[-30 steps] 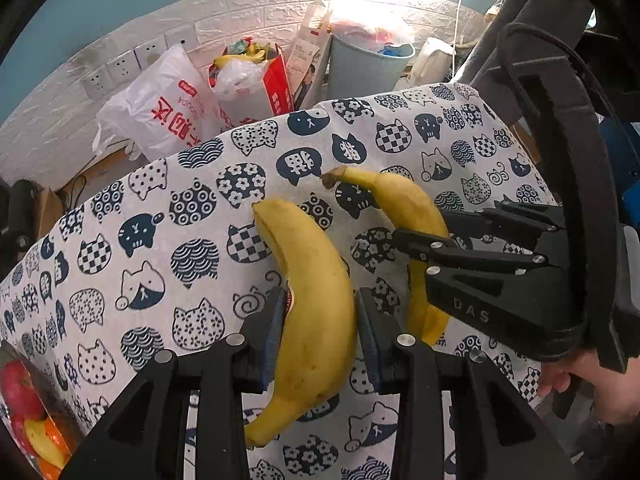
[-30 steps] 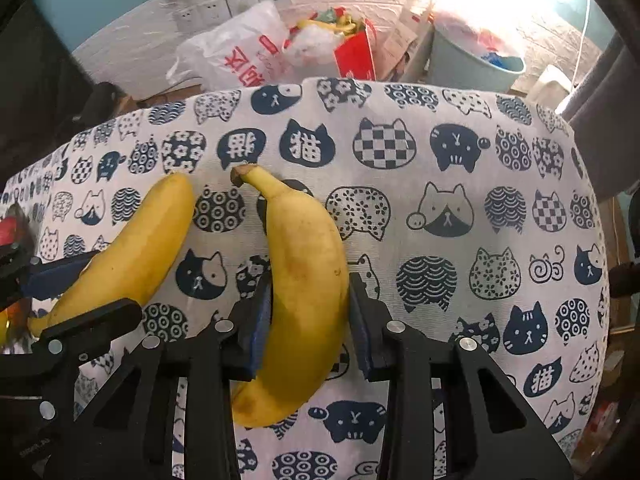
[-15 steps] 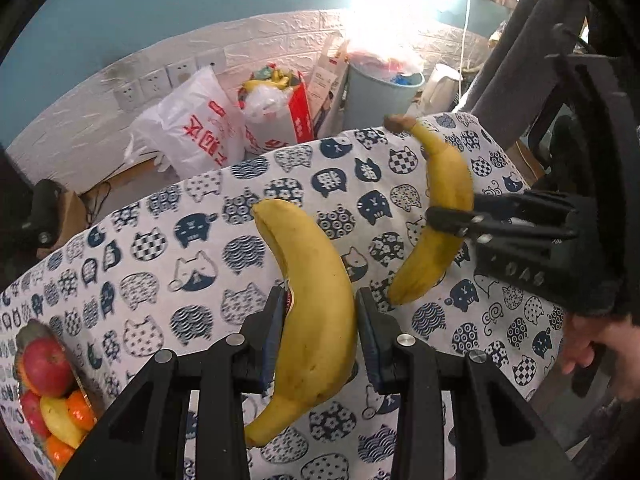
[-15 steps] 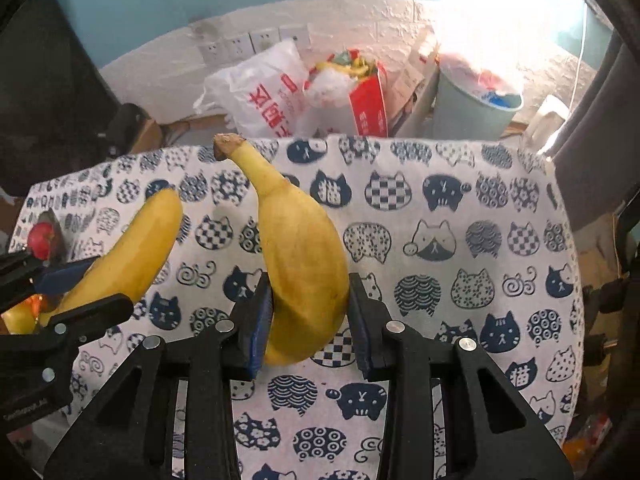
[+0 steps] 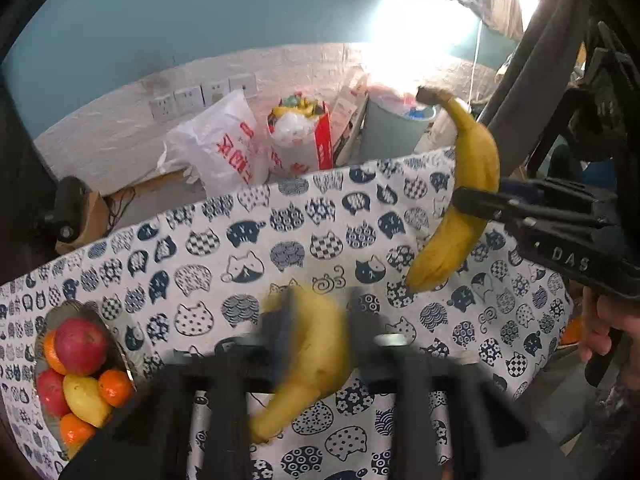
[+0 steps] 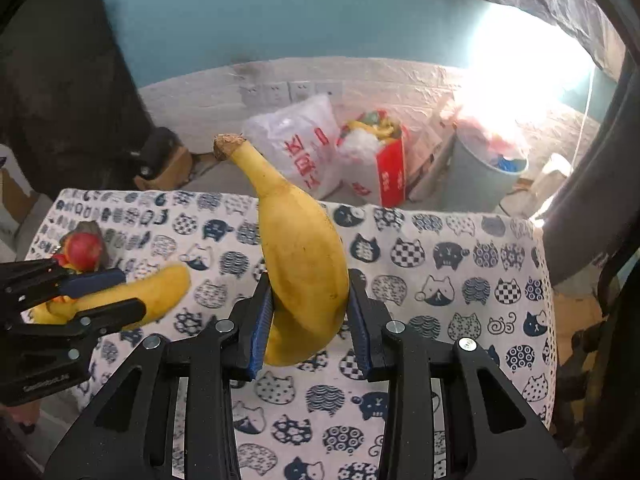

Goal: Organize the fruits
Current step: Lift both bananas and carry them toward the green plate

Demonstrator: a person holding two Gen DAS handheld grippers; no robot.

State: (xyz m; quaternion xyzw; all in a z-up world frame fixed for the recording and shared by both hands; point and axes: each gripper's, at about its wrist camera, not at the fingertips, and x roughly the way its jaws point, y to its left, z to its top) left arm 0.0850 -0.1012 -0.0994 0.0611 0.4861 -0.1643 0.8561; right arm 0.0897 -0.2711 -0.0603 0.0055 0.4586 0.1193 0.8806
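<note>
My left gripper (image 5: pixel 318 328) is shut on a yellow banana (image 5: pixel 316 356), held above the cat-print tablecloth (image 5: pixel 240 264); the view is blurred by motion. It also shows in the right wrist view (image 6: pixel 92 300) with its banana (image 6: pixel 160 292). My right gripper (image 6: pixel 310 316) is shut on a second banana (image 6: pixel 300 256), stem up, lifted over the table; it also shows in the left wrist view (image 5: pixel 472 184). A bowl (image 5: pixel 116 348) of apples, oranges and a yellow fruit stands at the table's left end.
Behind the table's far edge are a white plastic bag (image 5: pixel 224 152), a red-and-white bag (image 5: pixel 300 140) and a grey bin (image 5: pixel 396 128) against a brick wall. A dark chair frame (image 5: pixel 540 92) stands on the right. Bright glare washes out the back.
Both grippers have lifted their bananas off the tablecloth and pulled up and back. More of the table and the fruit bowl on the left have come into view.
</note>
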